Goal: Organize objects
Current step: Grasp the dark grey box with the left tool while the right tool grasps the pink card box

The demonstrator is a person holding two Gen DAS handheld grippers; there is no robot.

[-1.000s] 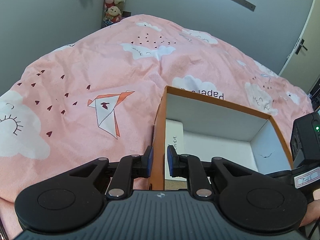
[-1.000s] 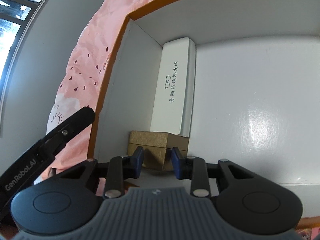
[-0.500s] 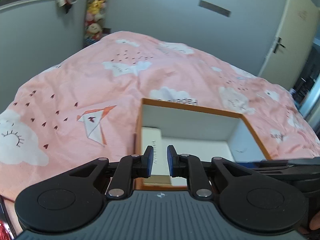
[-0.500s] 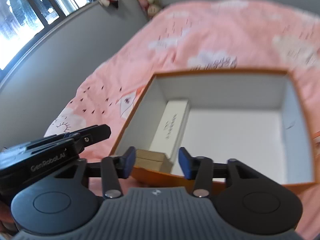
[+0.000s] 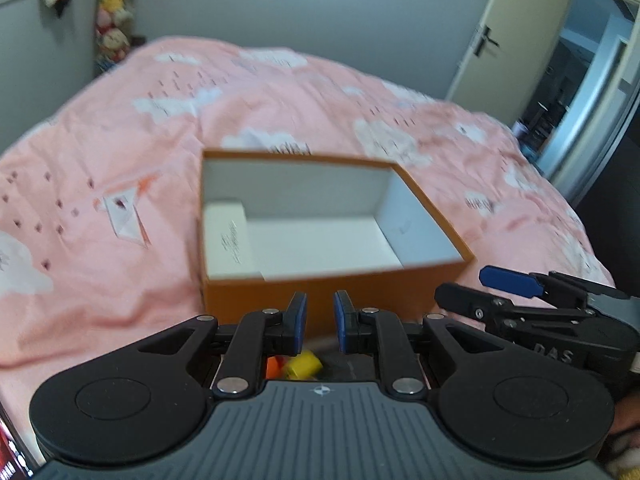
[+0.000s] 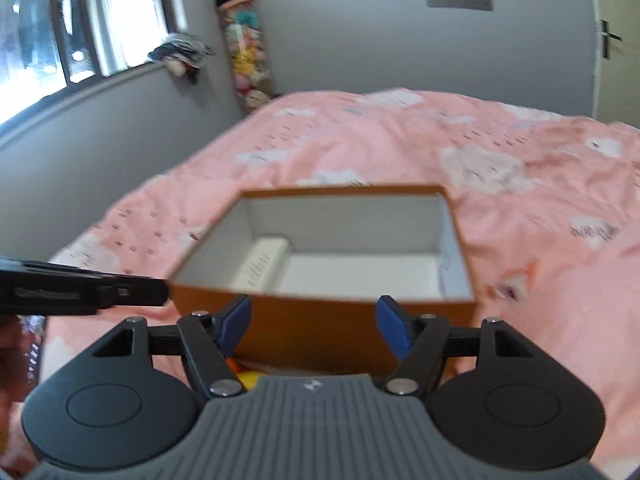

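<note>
— Pink cloud-print bedspread (image 5: 100, 152) fills my left side, and on it sits the orange box (image 5: 360, 284) with white inner walls. What's inside?

— I see a long white case (image 5: 230, 236) lying flat against the box's left wall, with faint lettering on its lid. The rest of the floor that I can see is bare white; the near corner is hidden behind the orange front wall.

— And my left gripper (image 5: 319, 320)?

— It hangs just in front of the box's near wall, blue pads drawn close with only a narrow gap, nothing between them. Below it something yellow and orange (image 5: 300, 364) peeks out, too blurred to identify.

— Further right?

— The right gripper (image 6: 314, 322) has just been opening; its jaws stand wide and empty, also short of the box. In the left camera it reaches in from the right edge (image 5: 508, 282). Behind, on the far right, a cream door (image 5: 516, 32) stands by a dark opening.
</note>
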